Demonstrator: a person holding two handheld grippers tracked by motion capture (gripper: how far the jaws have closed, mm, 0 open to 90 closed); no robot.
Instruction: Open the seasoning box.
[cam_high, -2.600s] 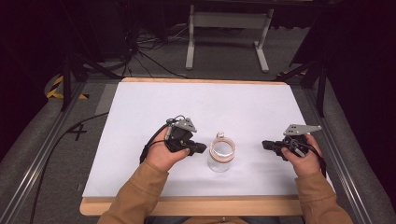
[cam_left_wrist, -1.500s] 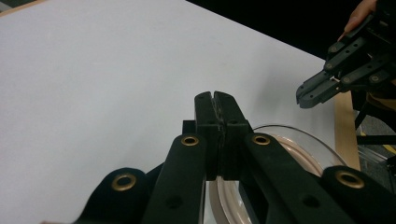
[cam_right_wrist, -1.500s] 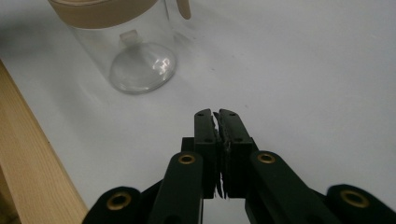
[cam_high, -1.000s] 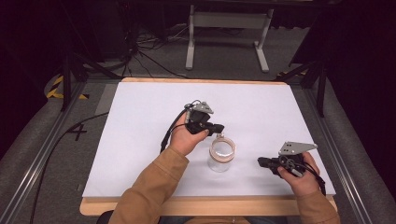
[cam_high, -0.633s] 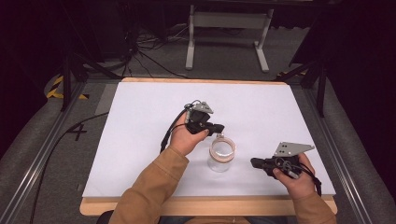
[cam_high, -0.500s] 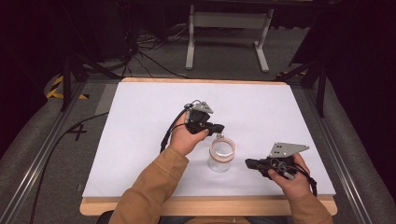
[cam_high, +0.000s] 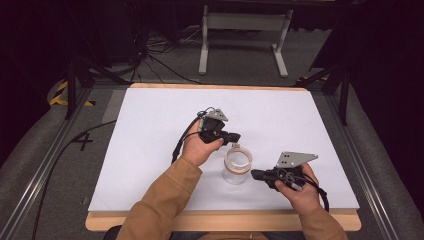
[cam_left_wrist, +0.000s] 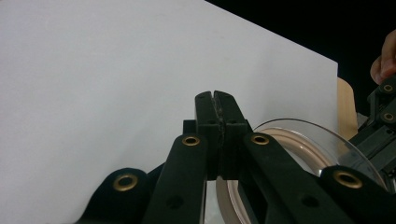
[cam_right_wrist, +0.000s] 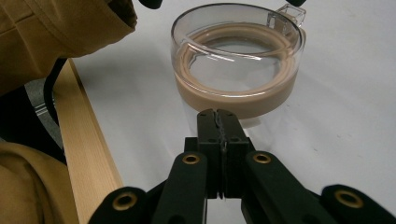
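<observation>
A: How far along did the work look at that moment?

B: Barely begun, by my reading. The clear jar (cam_high: 237, 165) stood upright on the white desk (cam_high: 150, 150), near the front edge and a little right of the middle, with its tan ring seal seated around the rim. Neither tool had hold of it, so any grasping or opening was yet to come.

A: And the tools themselves?

B: The left hand-held gripper (cam_high: 234, 136) had its jaws pressed together on nothing. It hung just above the jar's far rim, on the side toward the back edge of the desk; in the left gripper view the glass rim (cam_left_wrist: 299, 140) curved right beside the tips. The right hand-held gripper (cam_high: 256, 174) was likewise closed and empty, low over the desk, pointing at the jar's side from the right, very close, though I could not tell if it touched.

A: So what remained?

B: Everything, I judged: jaws would have to part before either could take the jar (cam_right_wrist: 238, 70).
</observation>
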